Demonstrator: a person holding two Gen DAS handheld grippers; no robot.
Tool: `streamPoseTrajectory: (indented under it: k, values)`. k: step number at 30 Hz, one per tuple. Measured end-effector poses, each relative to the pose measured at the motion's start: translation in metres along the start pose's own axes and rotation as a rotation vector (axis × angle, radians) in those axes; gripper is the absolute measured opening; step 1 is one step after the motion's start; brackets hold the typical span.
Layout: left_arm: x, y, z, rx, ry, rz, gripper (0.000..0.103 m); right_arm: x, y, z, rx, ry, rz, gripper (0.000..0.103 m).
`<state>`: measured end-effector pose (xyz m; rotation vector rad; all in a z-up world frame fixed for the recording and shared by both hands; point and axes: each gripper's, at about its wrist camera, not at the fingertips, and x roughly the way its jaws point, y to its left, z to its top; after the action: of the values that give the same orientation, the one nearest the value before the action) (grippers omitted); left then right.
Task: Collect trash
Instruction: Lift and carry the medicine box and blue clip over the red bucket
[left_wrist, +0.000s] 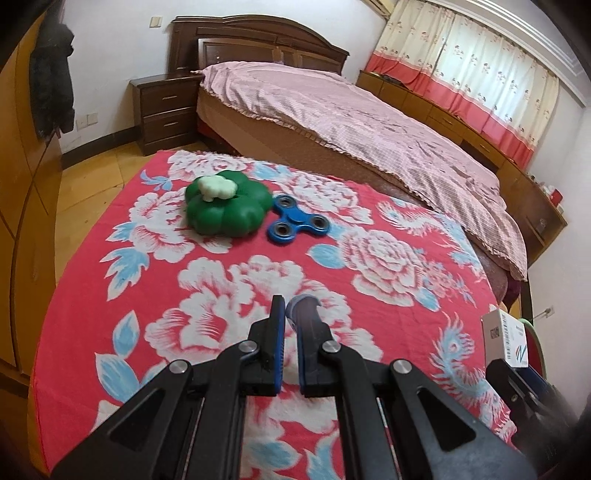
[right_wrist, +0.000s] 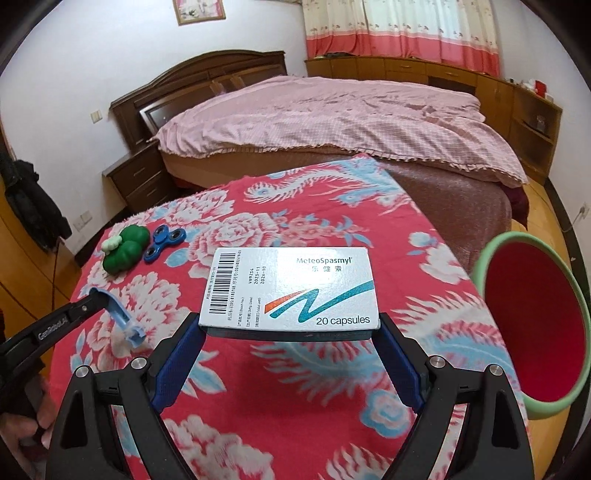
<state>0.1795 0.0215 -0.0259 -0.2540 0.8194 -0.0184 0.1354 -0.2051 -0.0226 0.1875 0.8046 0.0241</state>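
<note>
- Right hand-held gripper (right_wrist: 291, 332) clamps a white cardboard medicine box w/ barcode and "20 capsules" print (right_wrist: 291, 288) by its near end, one blue pad on each side; box sits flat, held above the tabletop covered in a red floral cloth (right_wrist: 332, 424)
- Same box shows at the right edge of the left wrist view (left_wrist: 508, 338), so the two grippers are near each other
- Round bin w/ pale green rim and red inside (right_wrist: 535, 328) is just right of the box, past the tabletop edge, mouth tilted toward the camera
- Left hand-held gripper (left_wrist: 291, 314) has its jaws nearly together; a pale blue curved plastic piece (right_wrist: 122, 314) lies at its tip on the cloth, and the narrow gap looks pinched on it, but I can't tell for sure if it's gripped or just touched
- Far end of the cloth: green lobed rubber toy w/ a white blob on top (left_wrist: 225, 203), touching or just beside a blue metal three-armed fidget spinner (left_wrist: 297, 219); both well apart from the grippers
- Step, imo: carrying the box to the bin – picked, not yet dropped
- Next move calls for swinging right until the box is over the bin mouth, then spreading the pads; risk is the long box catching the rim and falling outside
</note>
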Motion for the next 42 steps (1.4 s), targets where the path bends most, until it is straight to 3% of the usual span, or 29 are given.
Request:
streamPoseTrajectory:
  k: [20,42]
  values:
    - [-0.022,-0.096,-0.022,0.163,0.013,-0.09,0.004,-0.06,-0.092,-0.021,0.152,-0.086,-0.038,0.091]
    - [-0.026,-0.234,-0.06,0.427,0.073,-0.248,0.004,-0.096,-0.187,-0.045,0.315,-0.133,-0.175,0.091]
